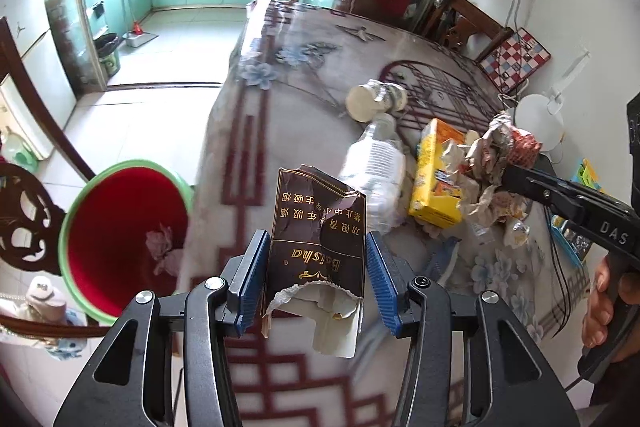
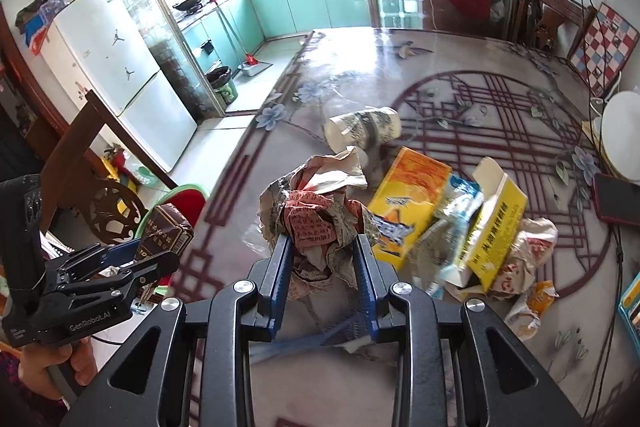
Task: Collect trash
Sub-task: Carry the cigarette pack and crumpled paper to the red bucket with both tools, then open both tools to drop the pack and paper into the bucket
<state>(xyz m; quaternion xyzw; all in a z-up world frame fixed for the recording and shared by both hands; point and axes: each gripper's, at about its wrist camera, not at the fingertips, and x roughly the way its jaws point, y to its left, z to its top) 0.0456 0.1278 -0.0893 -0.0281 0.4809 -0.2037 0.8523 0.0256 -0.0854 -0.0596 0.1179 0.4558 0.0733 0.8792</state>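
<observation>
You are gripping a torn cigarette pack [image 1: 318,247] in your left tool [image 1: 316,275] and crumpled paper [image 2: 320,223] in your right tool [image 2: 324,267]; releasing short of the bin [image 1: 120,235] beyond the left tool risks littering the floor.

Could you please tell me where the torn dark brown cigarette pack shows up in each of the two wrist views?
Left wrist view: the torn dark brown cigarette pack sits bottom centre, clamped between the left gripper jaws, right of the red bin.
Right wrist view: the pack is at the left edge, held by that gripper in front of the bin.
Shared landmark: the overturned paper cup on the table.
</observation>
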